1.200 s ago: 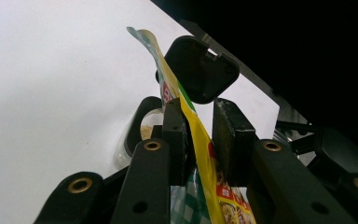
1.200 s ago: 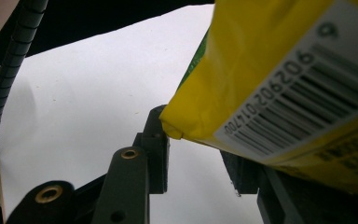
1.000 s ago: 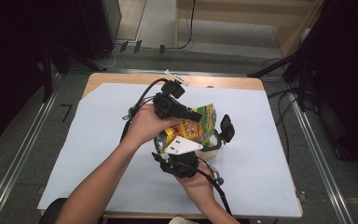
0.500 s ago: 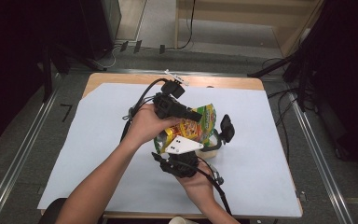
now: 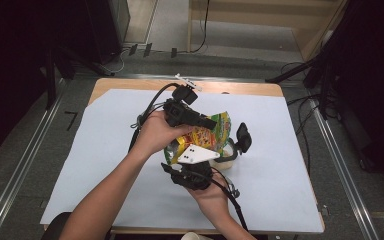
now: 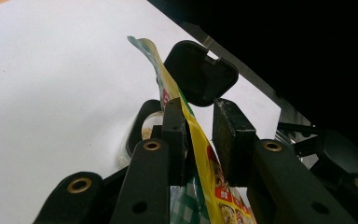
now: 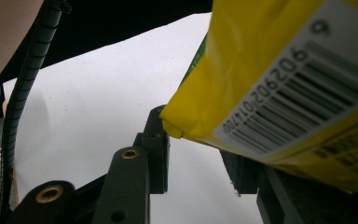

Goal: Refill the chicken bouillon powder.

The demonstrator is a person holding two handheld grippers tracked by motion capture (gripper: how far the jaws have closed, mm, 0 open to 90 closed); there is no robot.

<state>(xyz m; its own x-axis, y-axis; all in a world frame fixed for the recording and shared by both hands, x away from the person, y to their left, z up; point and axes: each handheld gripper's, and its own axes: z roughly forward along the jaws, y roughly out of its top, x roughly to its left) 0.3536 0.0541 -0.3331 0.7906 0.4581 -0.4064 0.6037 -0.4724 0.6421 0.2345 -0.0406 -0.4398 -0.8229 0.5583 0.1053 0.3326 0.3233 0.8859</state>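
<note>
High view, packet: a yellow and green snack packet point(image 5: 211, 134) is held up above the middle of the white sheet point(image 5: 290, 145) that covers the table point(image 5: 240, 88), between the two hands.
High view, left gripper: the left gripper point(image 5: 200, 121) lies across the upper part of the packet, its hand wrapped over the black body, its cable looping up toward the table's far edge.
High view, right gripper: the right gripper point(image 5: 192, 160) comes in from below the packet, its grey three-cornered plate point(image 5: 196, 154) facing up just under the packet's lower edge.
High view, container: a clear container point(image 5: 228, 155) with a black flip lid point(image 5: 243, 137) standing open sits on the sheet just beside the packet, on its right.
High view, change: against the earlier pictures, hands, packet and container sit in the same places; nothing has shifted.
Left gripper view, claw: the jaws are narrowed around the packet's edge point(image 6: 200, 154), which runs up between them. It lies against the left pad, while a dark gap shows between it and the right pad, so a firm pinch cannot be told.
Left gripper view, beyond: the container's open rim point(image 6: 140, 128) and raised lid point(image 6: 200, 72) sit past the jaw tips on the white sheet.
Right gripper view, claw: the packet's yellow corner with its barcode point(image 7: 279, 93) hangs over the jaws and hides the right one. The left jaw stands apart from it with white sheet showing between, so whether this claw pinches anything cannot be told.
</note>
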